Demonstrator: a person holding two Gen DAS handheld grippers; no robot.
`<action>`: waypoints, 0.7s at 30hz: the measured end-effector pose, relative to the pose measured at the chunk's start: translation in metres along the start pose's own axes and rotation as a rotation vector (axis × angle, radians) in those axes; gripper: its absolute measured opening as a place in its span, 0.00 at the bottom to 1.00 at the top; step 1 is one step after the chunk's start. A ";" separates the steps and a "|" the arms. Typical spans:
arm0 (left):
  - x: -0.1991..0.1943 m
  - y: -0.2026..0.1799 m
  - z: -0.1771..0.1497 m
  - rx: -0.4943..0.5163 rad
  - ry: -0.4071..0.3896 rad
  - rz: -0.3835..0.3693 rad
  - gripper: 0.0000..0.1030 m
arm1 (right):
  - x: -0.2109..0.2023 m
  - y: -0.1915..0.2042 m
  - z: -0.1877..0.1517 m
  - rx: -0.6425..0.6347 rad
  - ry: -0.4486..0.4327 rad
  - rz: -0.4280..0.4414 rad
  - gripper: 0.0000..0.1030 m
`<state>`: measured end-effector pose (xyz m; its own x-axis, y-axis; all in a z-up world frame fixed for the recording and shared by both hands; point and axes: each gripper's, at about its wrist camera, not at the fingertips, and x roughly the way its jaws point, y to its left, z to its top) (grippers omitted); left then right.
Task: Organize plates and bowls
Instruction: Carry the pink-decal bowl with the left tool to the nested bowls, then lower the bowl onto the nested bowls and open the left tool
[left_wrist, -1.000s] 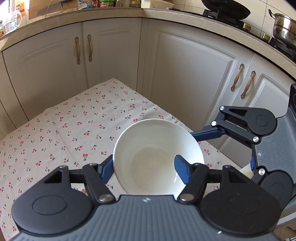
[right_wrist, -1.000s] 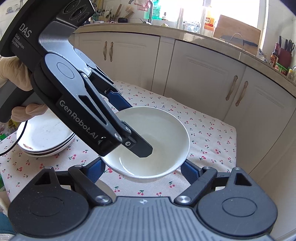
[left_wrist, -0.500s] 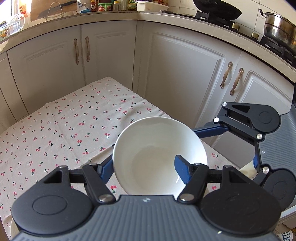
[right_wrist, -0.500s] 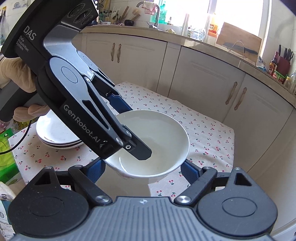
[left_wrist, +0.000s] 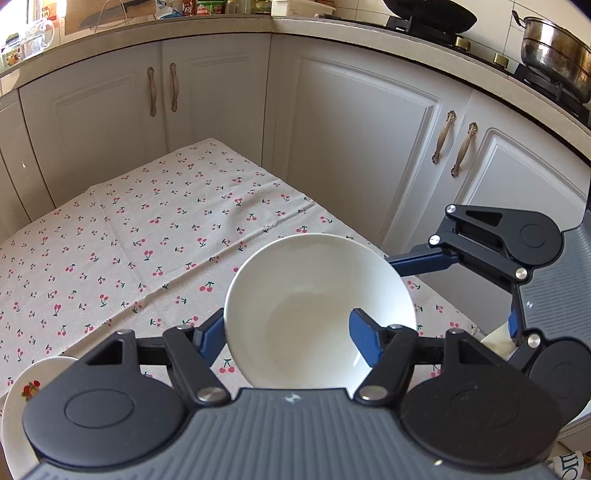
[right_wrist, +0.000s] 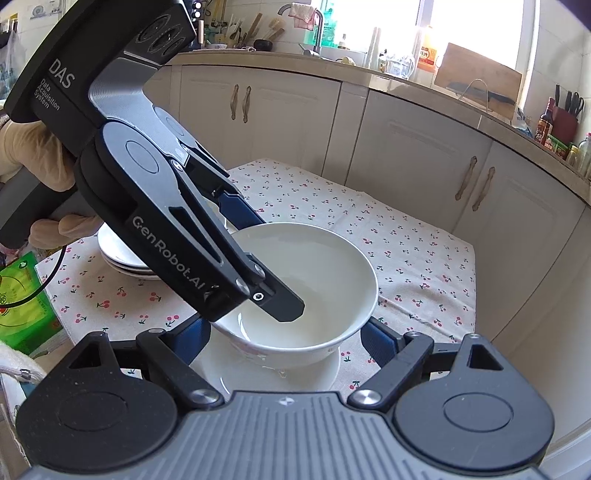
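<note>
Changed: a white plate (right_wrist: 258, 373) now shows under the round white china bowl (left_wrist: 317, 314).
Grip: left hand-held gripper (left_wrist: 288, 332) pinches the bowl's rim; its jaws are opening.
Right hand-held gripper (right_wrist: 284, 336): wide, around the bowl.

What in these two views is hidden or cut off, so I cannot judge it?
- Right wrist view: the fingertips of the right gripper sit behind the bowl; whether they press anything is unclear.
- Right wrist view: the bowl covers most of the plate beneath; contact is unclear.
- Right wrist view: the left gripper covers the plate stack; its count is unclear.
- Left wrist view: the gripper body and picture edge cut off the fruit-printed plate.
</note>
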<state>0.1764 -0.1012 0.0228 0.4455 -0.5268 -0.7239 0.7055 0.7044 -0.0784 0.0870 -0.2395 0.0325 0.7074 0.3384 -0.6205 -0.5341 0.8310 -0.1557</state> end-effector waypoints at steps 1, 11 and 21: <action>0.000 -0.001 -0.001 0.001 -0.004 0.000 0.67 | 0.000 0.000 -0.001 0.004 0.002 0.001 0.89; 0.007 -0.006 -0.014 -0.028 -0.009 -0.015 0.70 | -0.002 0.005 -0.014 0.013 0.012 0.009 0.89; 0.010 -0.009 -0.019 -0.051 -0.026 -0.010 0.70 | 0.001 0.002 -0.021 0.035 0.022 0.023 0.89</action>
<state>0.1643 -0.1035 0.0036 0.4533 -0.5457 -0.7048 0.6812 0.7221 -0.1210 0.0766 -0.2467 0.0152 0.6848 0.3484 -0.6400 -0.5332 0.8382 -0.1142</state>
